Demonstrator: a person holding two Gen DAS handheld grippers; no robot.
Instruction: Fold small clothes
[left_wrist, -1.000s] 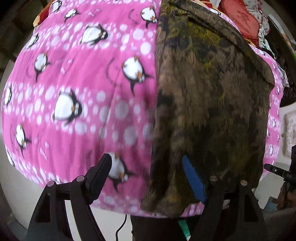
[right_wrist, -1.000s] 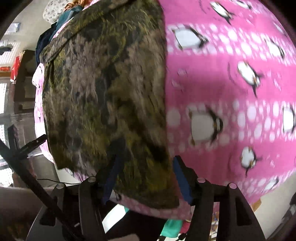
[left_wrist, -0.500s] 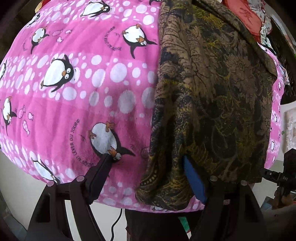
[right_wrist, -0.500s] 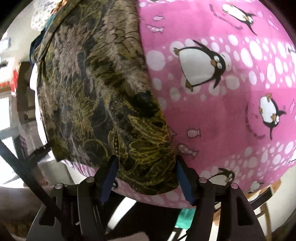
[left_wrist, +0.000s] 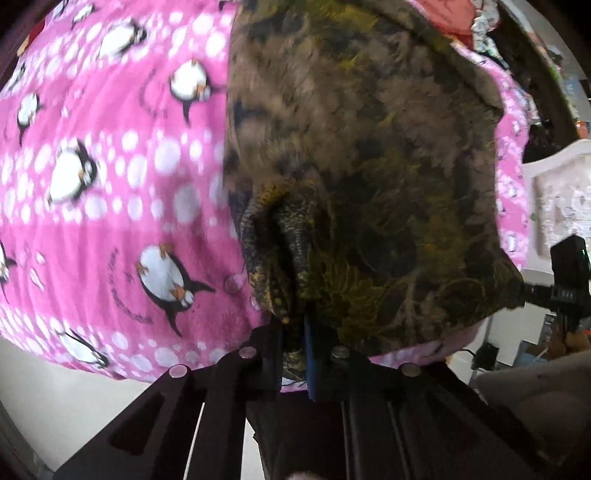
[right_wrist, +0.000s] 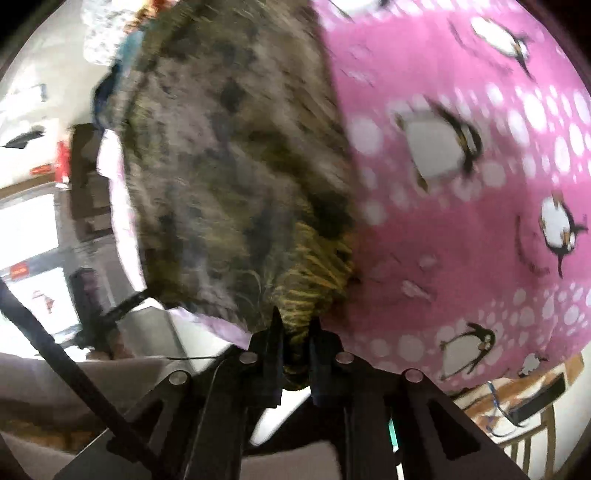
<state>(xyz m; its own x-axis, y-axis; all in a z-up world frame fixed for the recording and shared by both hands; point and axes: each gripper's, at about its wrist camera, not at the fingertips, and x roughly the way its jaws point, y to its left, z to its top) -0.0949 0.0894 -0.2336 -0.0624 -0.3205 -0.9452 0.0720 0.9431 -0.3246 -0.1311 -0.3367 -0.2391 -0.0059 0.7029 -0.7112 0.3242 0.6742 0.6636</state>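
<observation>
At the bottom centre of each view, a near corner of the dark patterned cloth is pinched between closing jaws: the left gripper and the right gripper are clamped on bunched fabric, presumably so the near edge can be lifted and folded over. The cloth is spread on a pink penguin blanket. More clothes are heaped at the upper right; nothing is seen blocking the fold.
</observation>
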